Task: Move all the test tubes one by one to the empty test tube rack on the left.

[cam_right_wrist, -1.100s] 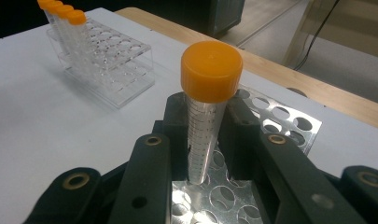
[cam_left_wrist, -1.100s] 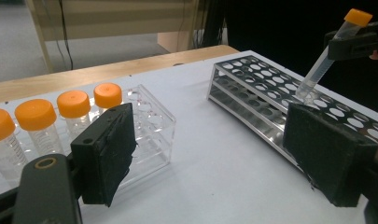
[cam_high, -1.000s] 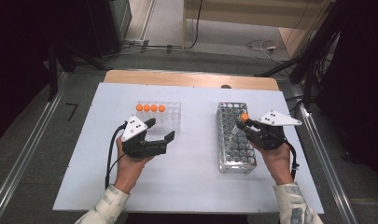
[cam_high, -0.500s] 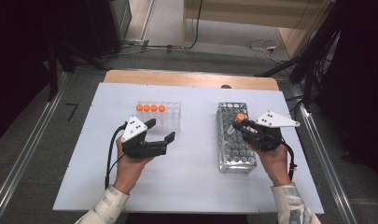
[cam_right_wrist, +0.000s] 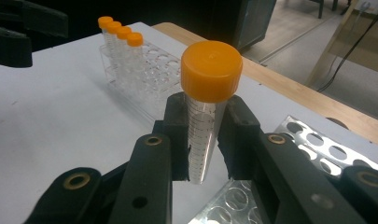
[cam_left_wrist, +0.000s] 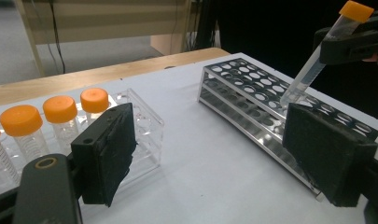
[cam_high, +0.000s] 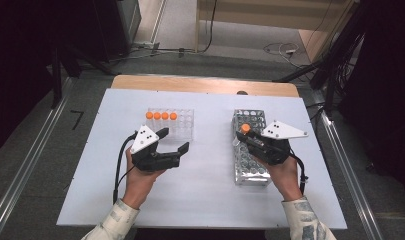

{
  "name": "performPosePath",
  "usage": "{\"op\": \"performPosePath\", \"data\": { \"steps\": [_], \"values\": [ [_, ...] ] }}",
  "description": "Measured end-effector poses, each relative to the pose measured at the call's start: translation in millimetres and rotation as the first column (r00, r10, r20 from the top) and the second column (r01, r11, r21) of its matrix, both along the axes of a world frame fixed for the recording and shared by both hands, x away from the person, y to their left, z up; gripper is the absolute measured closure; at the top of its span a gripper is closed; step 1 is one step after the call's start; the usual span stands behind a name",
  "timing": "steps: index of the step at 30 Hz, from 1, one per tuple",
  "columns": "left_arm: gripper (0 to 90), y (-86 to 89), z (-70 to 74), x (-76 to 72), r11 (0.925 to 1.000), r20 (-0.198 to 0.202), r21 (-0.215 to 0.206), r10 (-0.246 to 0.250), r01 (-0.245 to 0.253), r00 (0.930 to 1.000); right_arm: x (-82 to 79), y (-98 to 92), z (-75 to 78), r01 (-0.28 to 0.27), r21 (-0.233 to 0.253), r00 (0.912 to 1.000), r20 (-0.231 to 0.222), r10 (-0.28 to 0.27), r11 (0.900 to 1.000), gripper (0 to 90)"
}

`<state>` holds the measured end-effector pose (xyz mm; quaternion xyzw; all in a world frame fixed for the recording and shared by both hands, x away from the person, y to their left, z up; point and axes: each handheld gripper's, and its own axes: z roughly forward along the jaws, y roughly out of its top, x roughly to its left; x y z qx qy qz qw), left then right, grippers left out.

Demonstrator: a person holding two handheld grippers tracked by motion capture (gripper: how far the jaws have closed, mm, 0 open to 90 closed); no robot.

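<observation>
Since a second ago the right tool has drifted a little toward the person along the metal rack, carrying its tube with it; the left tool has barely shifted.

Right now the right tool is clamped on the tube, its jaws pressed against the clear wall just under the orange cap. From the right gripper view the tube stands close to upright between the jaws, its lower end above the rack's holes. In the left gripper view the same tube leans, cap up and away, with its tip right at the top plate of the rack; I cannot tell whether the tip has entered a hole.

The left tool hangs over the bare desk to the left of the metal rack, jaws wide apart and holding nothing. Just beyond it, also left of the metal rack, sits a clear plastic rack with four orange-capped tubes standing in a row along its far edge. The two racks are well apart, with white desk between them.
</observation>
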<state>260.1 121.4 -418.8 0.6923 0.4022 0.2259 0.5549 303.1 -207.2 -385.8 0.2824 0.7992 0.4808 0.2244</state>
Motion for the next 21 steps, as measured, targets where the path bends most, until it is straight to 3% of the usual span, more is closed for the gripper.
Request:
{"op": "performPosePath", "data": {
  "steps": [13, 21],
  "values": [
    [18.5, -2.8, 0.2, -1.2, 1.0, 0.004, -0.002, -0.009, 0.009, 1.0, -3.0, 19.4, -4.7, -0.043, -0.013, 0.999, -0.009, 0.043, 0.999, 71.8],
    [20.5, -6.1, 1.2, -1.9, 0.9997, 0.008, -0.006, -0.025, 0.025, 0.9997, -4.7, 34.4, -13.7, -0.07, -0.028, 0.997, -0.037, 0.069, 0.997, 71.8]
  ]
}}
